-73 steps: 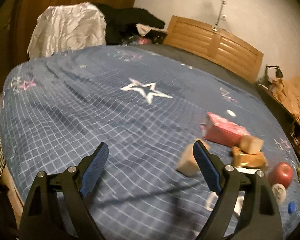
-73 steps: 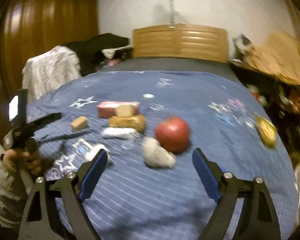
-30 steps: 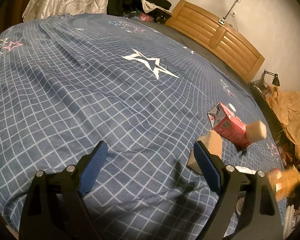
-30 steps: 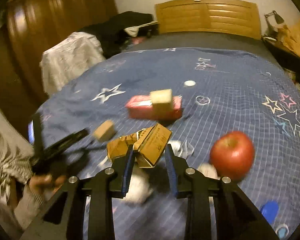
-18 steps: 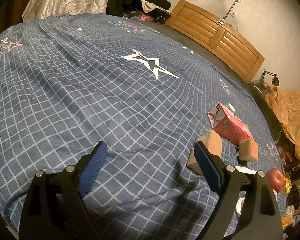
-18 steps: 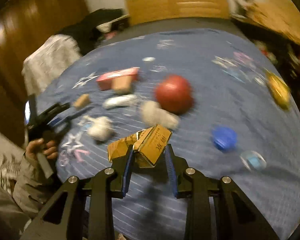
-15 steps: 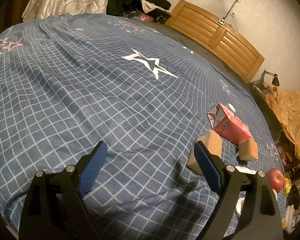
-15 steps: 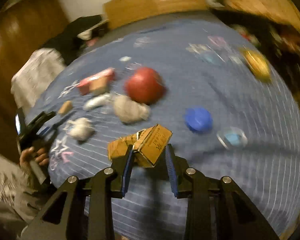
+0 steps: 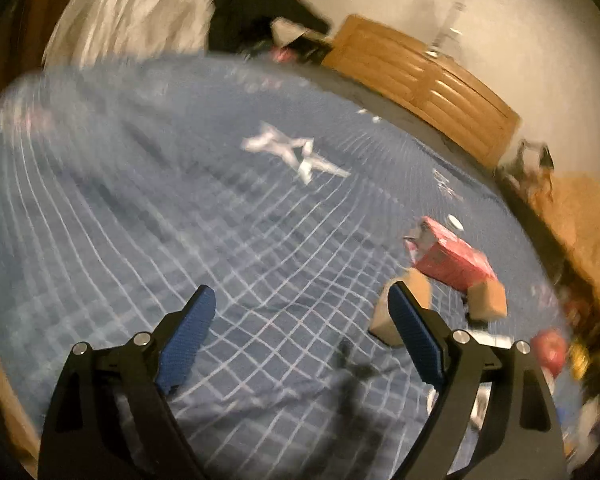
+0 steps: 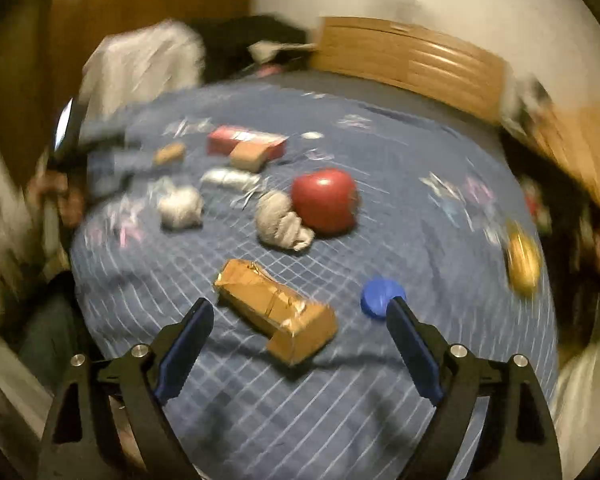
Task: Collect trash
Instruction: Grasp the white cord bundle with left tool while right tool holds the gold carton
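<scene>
brown crushed carton lies on the blue bedspread between our right gripper jaws, which just opened and let go, while our left gripper stays wide open, holding nothing.

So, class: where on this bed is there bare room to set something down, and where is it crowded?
Bare: the wide quilt stretch between the white star and the left gripper. Also the near strip under the right gripper, below the brown carton. Crowded: around the apple, tissue wads, pink box and blue cap.
</scene>
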